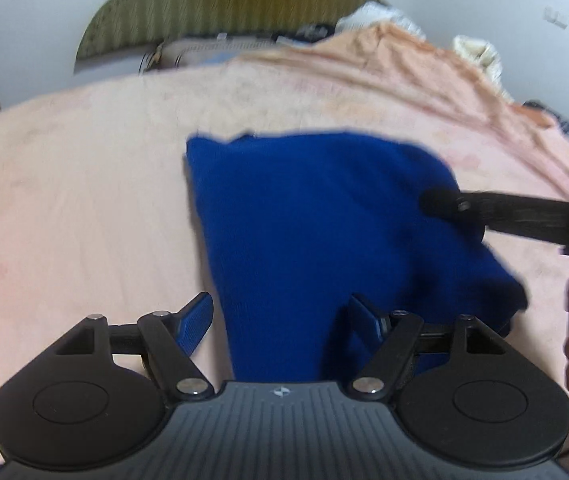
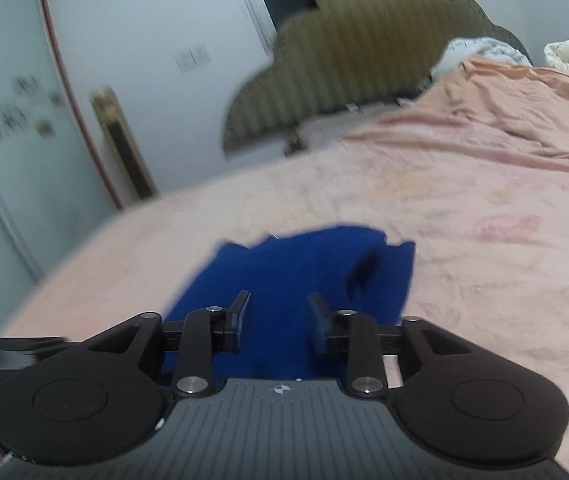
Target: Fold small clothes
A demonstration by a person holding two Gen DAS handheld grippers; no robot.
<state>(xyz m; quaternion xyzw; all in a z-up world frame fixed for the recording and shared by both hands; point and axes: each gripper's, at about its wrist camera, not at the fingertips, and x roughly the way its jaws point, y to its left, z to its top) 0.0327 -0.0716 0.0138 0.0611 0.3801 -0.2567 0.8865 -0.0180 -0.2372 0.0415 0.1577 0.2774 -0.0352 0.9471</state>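
**Blue garment on pink bedsheet, both grippers clear**

Folded blue garment (image 1: 316,216) lying mid-bed on pink bedsheet (image 1: 64,200), far edge uneven, bare sheet open on all sides. Left gripper (image 1: 280,320) spread wide, gripping nothing. Right gripper (image 2: 279,316) narrower, fingers apart over the near edge, gripping nothing. Green headboard (image 2: 364,60) well beyond.

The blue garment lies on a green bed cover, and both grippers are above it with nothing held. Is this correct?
Not quite: the bed cover is pale pink, not green, as the left wrist view shows. The blue garment does lie on it, with both the left gripper and the right gripper empty.
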